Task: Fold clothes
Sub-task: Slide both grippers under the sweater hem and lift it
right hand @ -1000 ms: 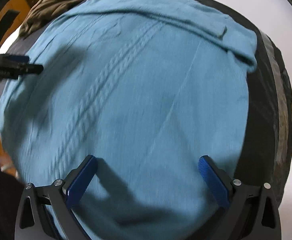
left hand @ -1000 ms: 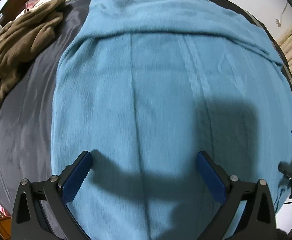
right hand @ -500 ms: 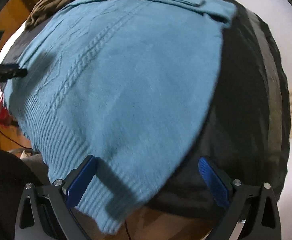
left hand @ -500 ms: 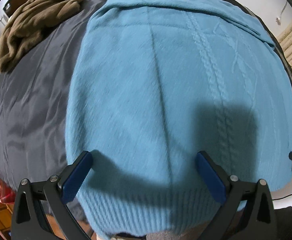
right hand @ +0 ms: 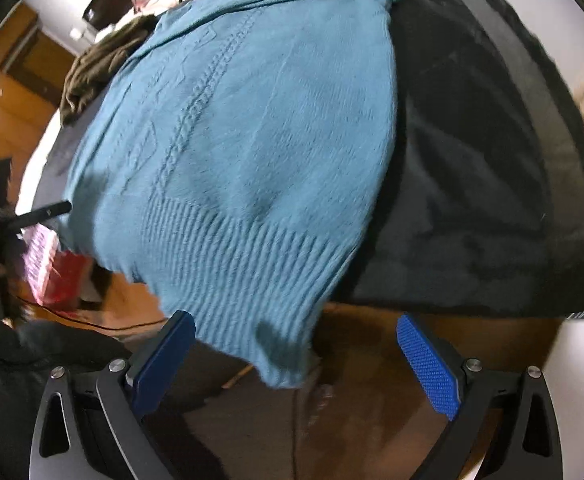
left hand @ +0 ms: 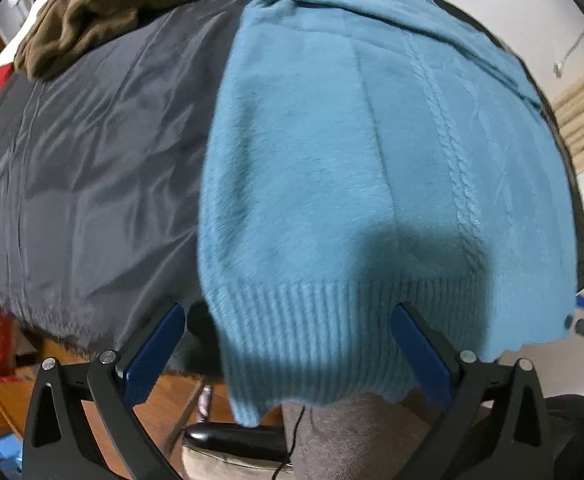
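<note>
A teal cable-knit sweater (left hand: 372, 168) lies flat on a dark bedspread (left hand: 83, 152), its ribbed hem (left hand: 332, 332) hanging over the near edge. My left gripper (left hand: 292, 344) is open in front of the hem's left part, touching nothing. In the right wrist view the same sweater (right hand: 251, 140) fills the middle, and its ribbed hem corner (right hand: 275, 340) droops between the pads of my open right gripper (right hand: 300, 360), which holds nothing. The sleeves lie folded across the far end.
A brown garment (left hand: 107, 12) is heaped at the far left of the bed. Bare dark bedspread (right hand: 492, 184) lies right of the sweater. Wooden floor (right hand: 432, 332) and a red object (right hand: 59, 276) sit below the bed edge. The other gripper's tip (right hand: 39, 216) shows at left.
Both grippers have pulled back toward the near edge of the bed, from over the sweater's body to its ribbed hem. Both stay open. The sweater has not moved.
</note>
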The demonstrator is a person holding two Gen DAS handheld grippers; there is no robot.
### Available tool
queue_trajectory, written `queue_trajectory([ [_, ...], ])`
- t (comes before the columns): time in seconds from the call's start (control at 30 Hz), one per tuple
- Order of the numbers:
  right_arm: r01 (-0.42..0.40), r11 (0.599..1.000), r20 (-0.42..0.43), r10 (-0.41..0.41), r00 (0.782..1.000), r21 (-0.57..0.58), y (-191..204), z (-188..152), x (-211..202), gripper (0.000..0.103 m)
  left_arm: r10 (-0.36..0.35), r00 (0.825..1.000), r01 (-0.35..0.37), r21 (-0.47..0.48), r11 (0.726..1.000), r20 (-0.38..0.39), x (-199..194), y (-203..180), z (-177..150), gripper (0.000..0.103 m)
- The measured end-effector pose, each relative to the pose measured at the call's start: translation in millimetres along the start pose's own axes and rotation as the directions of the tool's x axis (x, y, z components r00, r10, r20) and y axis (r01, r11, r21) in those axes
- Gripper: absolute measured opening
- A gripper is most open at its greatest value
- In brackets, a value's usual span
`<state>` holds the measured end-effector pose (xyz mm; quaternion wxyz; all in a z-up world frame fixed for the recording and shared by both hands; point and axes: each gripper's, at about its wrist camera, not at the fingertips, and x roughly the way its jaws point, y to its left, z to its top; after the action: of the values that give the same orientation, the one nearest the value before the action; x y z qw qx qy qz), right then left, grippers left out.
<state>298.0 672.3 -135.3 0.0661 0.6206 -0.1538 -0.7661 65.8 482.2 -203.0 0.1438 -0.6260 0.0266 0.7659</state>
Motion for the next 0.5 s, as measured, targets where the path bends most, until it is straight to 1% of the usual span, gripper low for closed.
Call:
queue_trajectory([
  [0.13, -0.043, 0.997, -0.009, 0.043, 0.999, 0.057, 3, 4, 8, 0.102, -0.077, 0.997, 0.077, -0.066, 0.995, 0.009, -3, 0, 6, 0.103],
  [0.17, -0.049, 0.997, -0.009, 0.050, 0.999, 0.065, 3, 4, 10, 0.102, -0.093, 0.996, 0.094, -0.081, 0.992, 0.010, -2, -6, -2, 0.103],
  [0.2, -0.056, 0.996, -0.007, 0.056, 0.998, 0.070, 14, -7, 19, 0.102, -0.113, 0.993, 0.114, -0.097, 0.989, 0.011, -1, -13, -11, 0.103],
  [0.23, -0.062, 0.995, -0.005, 0.063, 0.998, 0.076, 24, -19, 27, 0.102, -0.131, 0.991, 0.131, -0.109, 0.985, 0.010, 0, -17, -12, 0.103],
  [0.27, -0.068, 0.994, -0.003, 0.069, 0.998, 0.081, 35, -27, 36, 0.102, -0.144, 0.990, 0.144, -0.116, 0.983, 0.007, 2, -7, -14, 0.103],
  [0.3, -0.072, 0.994, -0.002, 0.072, 0.997, 0.085, 44, -21, 44, 0.102, -0.150, 0.989, 0.149, -0.118, 0.982, 0.002, 4, 0, -16, 0.103],
  [0.33, -0.073, 0.994, -0.001, 0.074, 0.997, 0.084, 44, -19, 44, 0.101, -0.150, 0.989, 0.148, -0.116, 0.982, -0.003, 6, -3, -16, 0.103],
  [0.4, -0.074, 0.995, -0.004, 0.074, 0.997, 0.071, 50, -16, 47, 0.097, -0.153, 0.988, 0.151, -0.111, 0.982, -0.007, 6, 24, -6, 0.103],
  [0.43, -0.069, 0.995, -0.010, 0.070, 0.997, 0.067, 52, -16, 48, 0.096, -0.156, 0.988, 0.155, -0.106, 0.982, -0.005, 2, 35, -10, 0.103],
  [0.47, -0.065, 0.996, -0.016, 0.067, 0.998, 0.062, 55, -17, 50, 0.093, -0.161, 0.987, 0.160, -0.105, 0.982, -0.003, -1, 40, -12, 0.103],
  [0.5, -0.064, 0.996, -0.022, 0.066, 0.998, 0.056, 58, -17, 52, 0.084, -0.168, 0.986, 0.167, -0.107, 0.980, -0.002, -3, 41, -16, 0.103],
])
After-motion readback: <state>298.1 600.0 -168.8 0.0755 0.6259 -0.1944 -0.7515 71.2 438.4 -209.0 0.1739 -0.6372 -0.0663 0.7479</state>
